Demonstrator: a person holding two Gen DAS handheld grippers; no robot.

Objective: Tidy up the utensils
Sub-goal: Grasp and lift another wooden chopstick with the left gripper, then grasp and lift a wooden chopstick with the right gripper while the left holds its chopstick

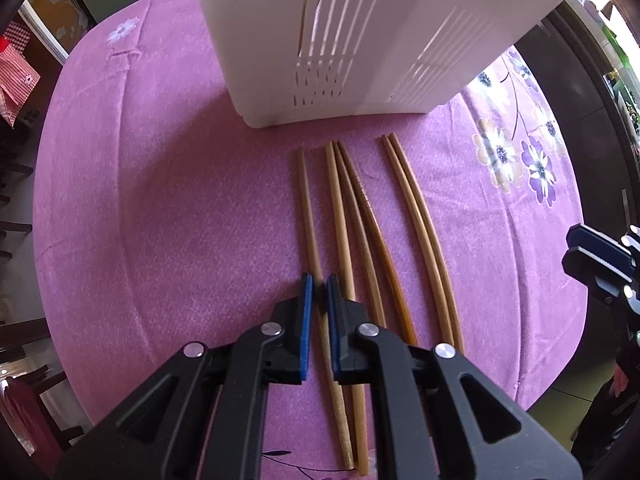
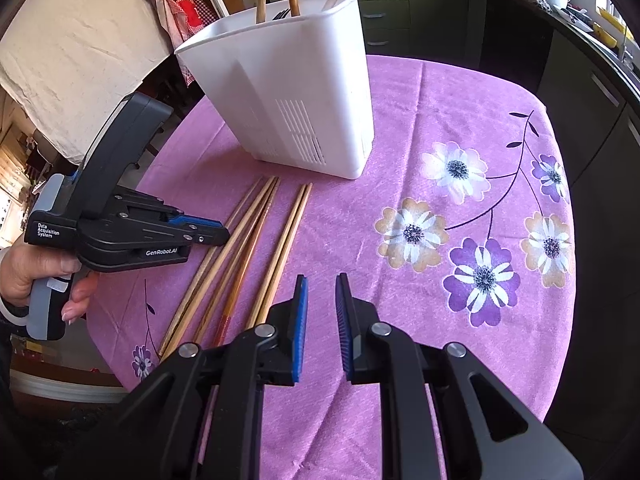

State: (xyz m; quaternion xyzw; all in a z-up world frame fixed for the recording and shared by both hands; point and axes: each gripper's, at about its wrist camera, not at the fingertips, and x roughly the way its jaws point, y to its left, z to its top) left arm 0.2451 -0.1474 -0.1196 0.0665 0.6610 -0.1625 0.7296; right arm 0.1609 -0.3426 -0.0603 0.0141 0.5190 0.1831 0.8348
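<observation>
Several wooden chopsticks [image 1: 348, 216] lie side by side on the pink tablecloth, in front of a white slotted utensil holder [image 1: 320, 40]. My left gripper [image 1: 319, 280] is low over the table with its jaws slightly apart around the leftmost chopstick [image 1: 308, 208]; I cannot tell whether the pads press on it. In the right wrist view the same chopsticks [image 2: 248, 240] lie left of my right gripper [image 2: 322, 280], which is open and empty above the cloth. The holder [image 2: 296, 92] has two chopsticks and forks standing in it. The left gripper [image 2: 216, 234] shows there over the chopsticks.
The round table [image 2: 460, 112] has a pink flowered cloth. Its near edge is close behind both grippers. Dark kitchen cabinets [image 2: 520, 32] stand beyond the table. A chair with a red checked cloth [image 1: 16, 68] is at the far left.
</observation>
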